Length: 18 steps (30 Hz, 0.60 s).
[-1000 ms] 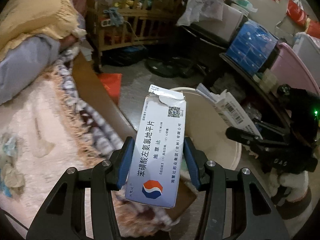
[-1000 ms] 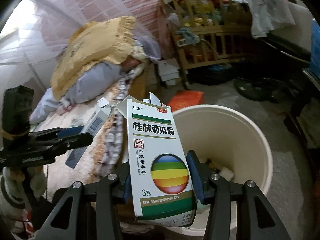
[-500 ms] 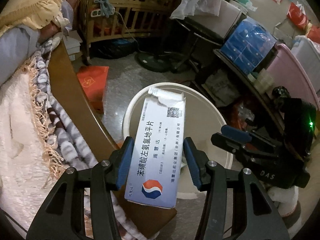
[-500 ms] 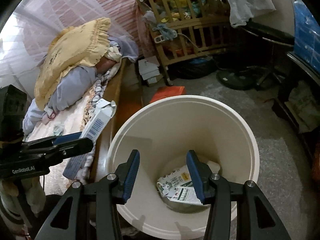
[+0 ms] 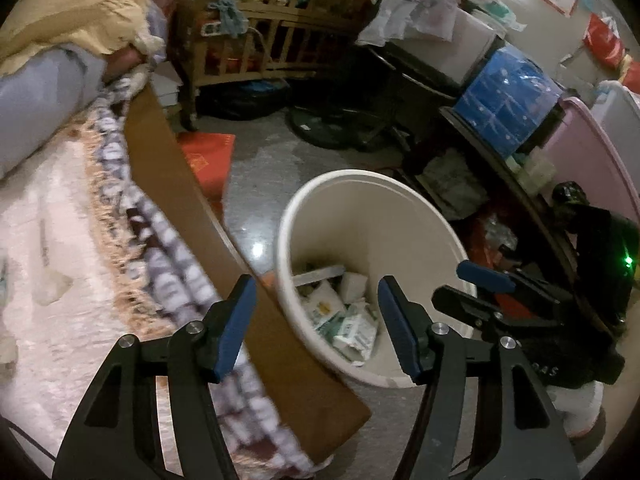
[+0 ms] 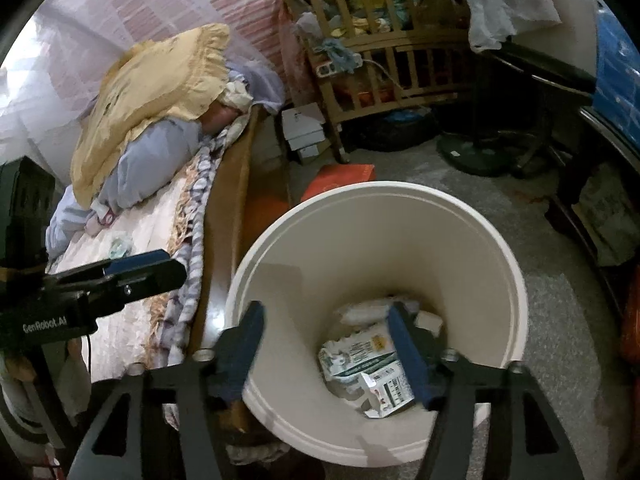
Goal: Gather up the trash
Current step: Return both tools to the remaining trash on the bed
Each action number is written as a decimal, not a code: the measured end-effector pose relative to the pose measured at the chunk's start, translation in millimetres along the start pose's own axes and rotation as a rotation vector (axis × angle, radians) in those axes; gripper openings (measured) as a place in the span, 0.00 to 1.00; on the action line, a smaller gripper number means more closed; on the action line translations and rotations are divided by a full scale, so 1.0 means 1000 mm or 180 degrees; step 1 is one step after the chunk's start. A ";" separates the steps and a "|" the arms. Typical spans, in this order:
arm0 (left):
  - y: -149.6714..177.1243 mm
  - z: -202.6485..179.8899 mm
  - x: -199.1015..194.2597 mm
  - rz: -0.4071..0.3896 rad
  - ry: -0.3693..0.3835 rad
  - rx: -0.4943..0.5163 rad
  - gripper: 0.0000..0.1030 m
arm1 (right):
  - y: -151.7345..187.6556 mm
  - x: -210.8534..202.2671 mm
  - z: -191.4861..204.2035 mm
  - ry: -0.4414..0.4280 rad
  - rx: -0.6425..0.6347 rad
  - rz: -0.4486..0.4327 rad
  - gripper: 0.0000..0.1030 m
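- Since the earlier frames, both cartons have left the grippers: the blue-and-white medicine box formerly clamped in the left gripper (image 5: pixel 316 322) and the green-striped box formerly carried by the right gripper (image 6: pixel 326 346) are no longer between the pads, and crumpled cartons are now seen at the bottom of the bucket.
- Left wrist view: the jaws have just been opening and are held apart, with nothing between the blue pads (image 5: pixel 236 320).
- Left wrist view: the cream bucket (image 5: pixel 416 216) is placed on the grey floor (image 5: pixel 260 168), just beside the wooden bed edge (image 5: pixel 188 196); discarded cartons (image 5: pixel 344 320) are piled inside it.
- Left wrist view: the right gripper is seen at the right, above the bucket rim; a fringed blanket (image 5: pixel 140 240) is spread on the bed.
- Right wrist view: the jaws have just been opening and are set apart, empty, directly over the bucket (image 6: pixel 472 248).
- Right wrist view: the cartons (image 6: pixel 360 360) are lying at the bucket bottom, partly hidden by the right pad.
- Right wrist view: the left gripper (image 6: pixel 136 268) is seen at the left, over the bed; a yellow pillow (image 6: pixel 156 92) and a wooden crib (image 6: pixel 384 52) are recorded behind.
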<state>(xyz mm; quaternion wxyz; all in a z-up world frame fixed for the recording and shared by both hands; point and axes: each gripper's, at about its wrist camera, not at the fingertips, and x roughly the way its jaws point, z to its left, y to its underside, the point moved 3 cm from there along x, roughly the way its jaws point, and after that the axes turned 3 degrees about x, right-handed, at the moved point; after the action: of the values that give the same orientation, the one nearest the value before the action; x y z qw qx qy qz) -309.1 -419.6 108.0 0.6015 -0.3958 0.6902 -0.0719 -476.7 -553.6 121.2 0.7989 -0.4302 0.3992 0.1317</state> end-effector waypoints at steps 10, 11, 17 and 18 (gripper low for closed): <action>0.017 0.060 -0.045 -0.0209 -0.0570 -0.0071 0.60 | 0.002 0.020 0.060 -0.0130 -0.0316 0.0107 0.63; 0.019 0.066 -0.051 -0.0239 -0.0629 -0.0079 0.60 | 0.003 0.024 0.070 -0.0172 -0.0358 0.0124 0.63; 0.038 0.126 -0.089 -0.0340 -0.0959 -0.0327 0.60 | 0.007 0.042 0.120 -0.0361 -0.0598 0.0243 0.64; 0.041 0.135 -0.094 -0.0344 -0.1006 -0.0367 0.60 | 0.008 0.045 0.127 -0.0377 -0.0644 0.0265 0.64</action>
<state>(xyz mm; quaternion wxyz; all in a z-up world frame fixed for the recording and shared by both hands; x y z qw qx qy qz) -211.5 -281.2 120.9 0.6740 -0.4725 0.5679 -0.0013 -384.8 -454.2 122.3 0.7674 -0.4832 0.3535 0.2295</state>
